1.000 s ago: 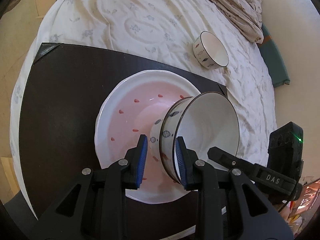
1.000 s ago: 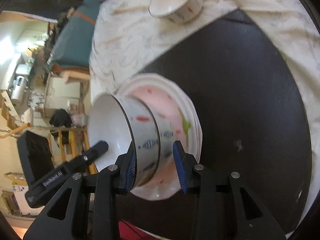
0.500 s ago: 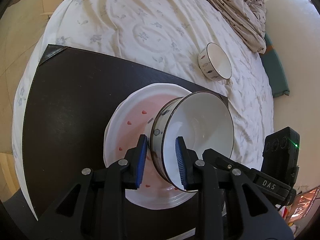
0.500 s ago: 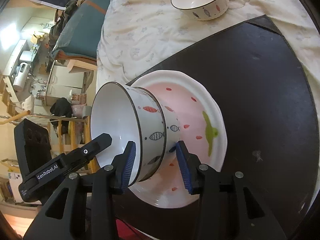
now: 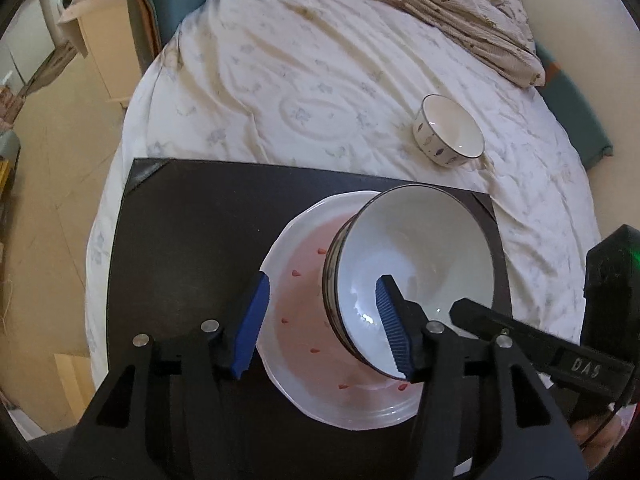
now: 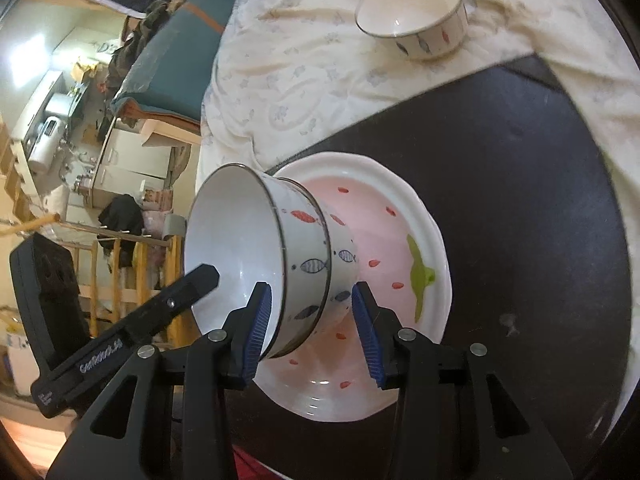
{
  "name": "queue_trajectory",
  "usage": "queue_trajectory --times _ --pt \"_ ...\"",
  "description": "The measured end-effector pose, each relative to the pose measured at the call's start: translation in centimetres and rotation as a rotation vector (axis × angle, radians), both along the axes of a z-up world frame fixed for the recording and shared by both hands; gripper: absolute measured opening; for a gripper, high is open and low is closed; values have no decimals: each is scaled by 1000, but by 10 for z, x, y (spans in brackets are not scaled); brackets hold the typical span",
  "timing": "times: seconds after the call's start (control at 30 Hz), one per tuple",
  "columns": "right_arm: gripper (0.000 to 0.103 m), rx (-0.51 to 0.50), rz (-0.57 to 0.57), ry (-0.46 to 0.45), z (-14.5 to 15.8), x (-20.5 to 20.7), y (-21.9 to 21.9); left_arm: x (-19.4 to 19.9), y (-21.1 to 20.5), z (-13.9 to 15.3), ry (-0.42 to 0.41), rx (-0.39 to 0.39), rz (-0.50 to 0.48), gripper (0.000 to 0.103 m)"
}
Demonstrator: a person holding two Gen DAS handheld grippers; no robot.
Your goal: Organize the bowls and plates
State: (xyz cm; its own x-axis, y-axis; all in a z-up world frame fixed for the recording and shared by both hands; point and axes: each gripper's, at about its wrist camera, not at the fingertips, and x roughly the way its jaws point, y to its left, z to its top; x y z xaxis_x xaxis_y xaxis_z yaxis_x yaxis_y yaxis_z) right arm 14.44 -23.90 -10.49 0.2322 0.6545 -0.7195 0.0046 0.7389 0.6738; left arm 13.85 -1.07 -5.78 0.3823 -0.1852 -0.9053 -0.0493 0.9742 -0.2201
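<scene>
Left gripper [image 5: 322, 320]: jaws have just been opening and now stand wide, straddling the near rim of the fish bowl [image 5: 416, 276]; 1 pad sits inside the bowl, the other outside, neither pressing.
Fish bowl: resting in the pink plate [image 5: 296, 320], toward its 3 o'clock side in the left wrist view; it looks tilted, though the lens may exaggerate that.
Pink plate: lies on the dark mat [image 5: 192, 240], which covers the bed [image 5: 280, 80].
Small bowl [image 5: 448, 136]: alone on the bed at about 1 o'clock from the plate, well apart.
Right gripper [image 6: 314, 322]: partly spread, jaws have just been opening slightly; the left pad lies at or very near the bowl wall, the right pad stands clear, so no clamp.
Step in hand: releasing the fish bowl onto the plate, as I judge it.
Doing it well: lift each gripper straight off the rim, without dragging, so the bowl settles flat and centred.
Risk: a snagged rim could tip the bowl.
Next, likely: fetch the small bowl and nest it.
</scene>
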Motion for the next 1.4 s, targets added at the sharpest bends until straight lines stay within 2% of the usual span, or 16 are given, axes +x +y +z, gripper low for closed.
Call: queue_trajectory --times 0.13,0.23,0.3,0.33,0.4,0.43,0.47,0.5,0.67,0.8,0.87,1.13,1.33,1.4 --pt "55 11 -34 -16 6 -4 -8 -8 1 9 -33 96 24 52" --pt "59 0 -62 -30 12 -5 -15 -9 4 14 -46 111 47 52" --pt "69 -18 -86 -48 18 -6 -19 -9 4 18 -39 126 70 52" --pt "71 -26 -102 -60 21 -6 -22 -9 3 21 -45 140 74 55" --pt "76 -44 -148 -105 31 -9 -28 -9 -3 30 -73 174 68 79" --pt "78 -57 -158 -121 35 -11 -30 -9 -5 35 -86 180 63 86" --pt "81 -72 -170 -145 41 -12 -33 -8 -7 40 -102 179 55 99" --pt "82 -83 -181 -167 46 -13 -35 -8 -9 45 -115 172 51 103" --pt "87 -114 -227 -217 63 -16 -50 -3 -20 70 -192 196 44 103" --pt "87 -246 -255 -438 102 -26 -56 4 -30 87 -237 200 47 103" --pt "87 -285 -273 -483 116 -28 -60 10 -37 94 -250 211 40 103" --pt "88 -288 -311 -453 127 -18 -90 33 -66 107 -279 189 -14 103" --pt "88 -304 -355 -399 123 -1 -114 63 -90 112 -252 159 -22 103" --pt "88 -305 -377 -376 116 6 -124 71 -99 110 -229 122 -44 103"
